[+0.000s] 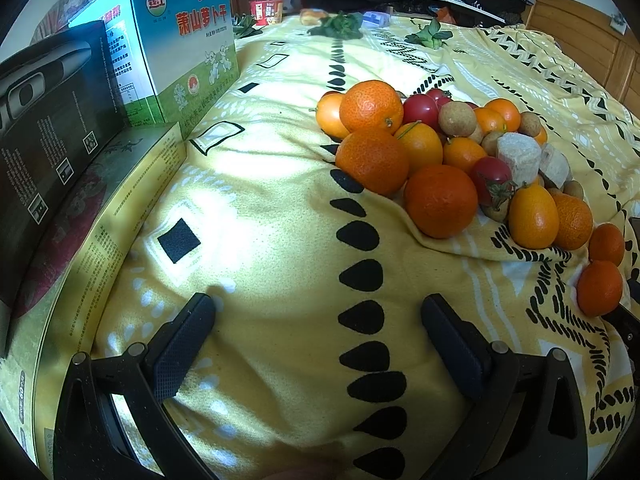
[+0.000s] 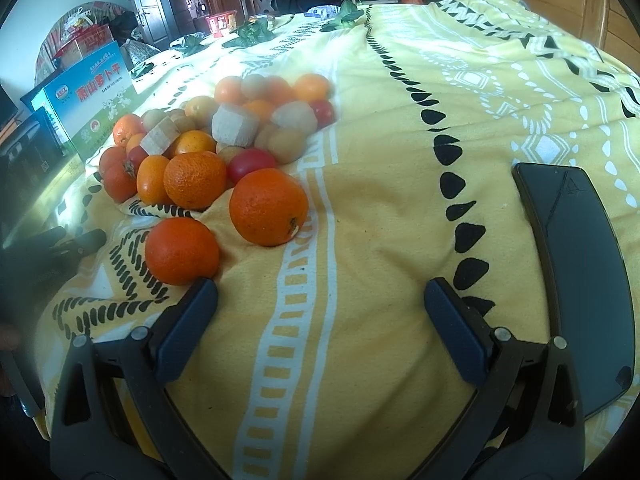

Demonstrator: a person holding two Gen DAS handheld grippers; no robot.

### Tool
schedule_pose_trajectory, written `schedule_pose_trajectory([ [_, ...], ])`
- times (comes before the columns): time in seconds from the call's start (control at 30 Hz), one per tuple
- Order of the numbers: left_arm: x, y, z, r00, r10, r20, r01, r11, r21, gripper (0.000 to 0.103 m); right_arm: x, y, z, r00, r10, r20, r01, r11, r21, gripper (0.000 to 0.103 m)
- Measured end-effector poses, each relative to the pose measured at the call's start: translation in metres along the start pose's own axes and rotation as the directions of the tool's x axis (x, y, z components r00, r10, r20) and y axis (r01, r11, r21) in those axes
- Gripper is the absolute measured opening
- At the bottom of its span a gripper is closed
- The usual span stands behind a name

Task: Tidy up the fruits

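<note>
A heap of fruit (image 1: pixel 440 148) lies on a yellow patterned blanket (image 1: pixel 280 208): oranges, kumquats, red tomatoes, brown longans and pale cut chunks. My left gripper (image 1: pixel 318 306) is open over bare blanket, left of and nearer than the heap, holding nothing. In the right wrist view the same heap (image 2: pixel 224 136) sits upper left. Two oranges lie apart from it: one (image 2: pixel 269 207) further off, one (image 2: pixel 182 250) touching the tip of my left finger (image 2: pixel 188 320). My right gripper (image 2: pixel 320 292) is open and empty.
Boxes stand along the blanket's left edge: a blue and green carton (image 1: pixel 180 52), a black box (image 1: pixel 52 120), a flat yellow-green box (image 1: pixel 100 216). A dark phone (image 2: pixel 580 276) lies right of my right gripper. Green leaves (image 1: pixel 340 26) and a red cup (image 1: pixel 267 11) sit far back.
</note>
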State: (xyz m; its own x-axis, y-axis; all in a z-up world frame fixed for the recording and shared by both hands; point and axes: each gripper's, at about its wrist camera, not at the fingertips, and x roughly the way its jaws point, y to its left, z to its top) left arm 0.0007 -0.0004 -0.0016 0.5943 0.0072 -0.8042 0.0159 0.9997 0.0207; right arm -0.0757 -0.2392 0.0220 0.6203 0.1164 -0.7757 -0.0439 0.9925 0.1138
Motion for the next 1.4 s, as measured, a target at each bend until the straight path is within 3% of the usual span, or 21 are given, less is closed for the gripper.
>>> schedule_pose_trajectory([
  [1.4, -0.0062, -0.0018, 0.0, 1.0, -0.004, 0.001, 0.004, 1.0, -0.008, 0.103, 0.0007, -0.0014, 0.0001, 1.0, 0.001, -0.001, -0.001, 1.0, 0.005, 0.103],
])
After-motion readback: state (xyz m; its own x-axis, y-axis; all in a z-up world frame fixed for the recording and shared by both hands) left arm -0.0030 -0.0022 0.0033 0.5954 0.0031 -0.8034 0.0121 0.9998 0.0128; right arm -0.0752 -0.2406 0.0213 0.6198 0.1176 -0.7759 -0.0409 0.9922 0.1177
